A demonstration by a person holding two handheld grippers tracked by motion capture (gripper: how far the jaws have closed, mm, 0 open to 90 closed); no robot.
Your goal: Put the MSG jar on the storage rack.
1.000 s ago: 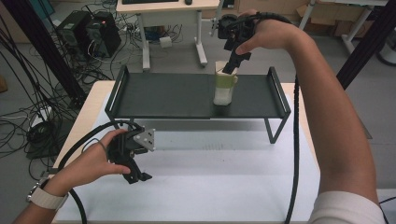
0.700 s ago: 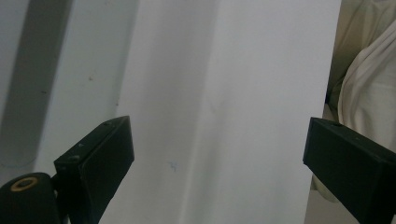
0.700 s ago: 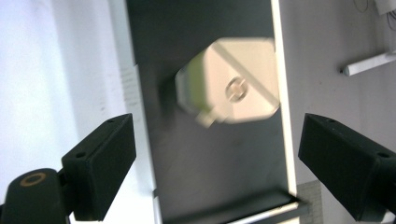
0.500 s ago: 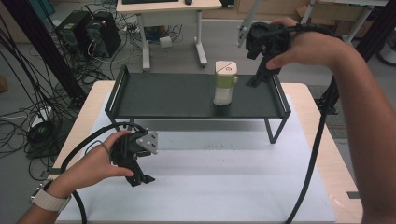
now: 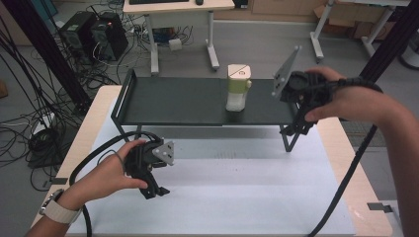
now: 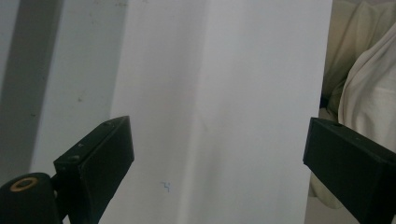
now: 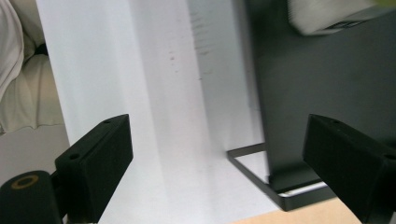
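So the carton (image 5: pixel 238 88) is standing upright on the black raised tray (image 5: pixel 173 103), a bit right of the tray's middle, and nothing is touching it. The right gripper (image 5: pixel 300 126) is hanging off the tray's right end, down by the leg, and its jaws have just been opening with nothing between them; in the right gripper view they're spread wide over white table mat (image 5: pixel 237 168), with the tray's foot (image 7: pixel 261 175) below and a blurry corner of the carton (image 7: pixel 327 16) peeking in at the top edge. The left gripper (image 5: pixel 153 190) is sitting low on the mat near the left front, jaws also gaping apart on nothing, looking at bare mat in its own view. What matters here: the carton is lying to the left of the right gripper and a little farther back, up on the tray deck, while from the left gripper it's well apart, far and to the right with the tray edge in between. So the right hand (image 5: pixel 346 98) is clearly the nearer one. The carton's long axis is running straight up, so any grab is probably going to come in level from the right side, jaws straddling its narrow body, not from above.
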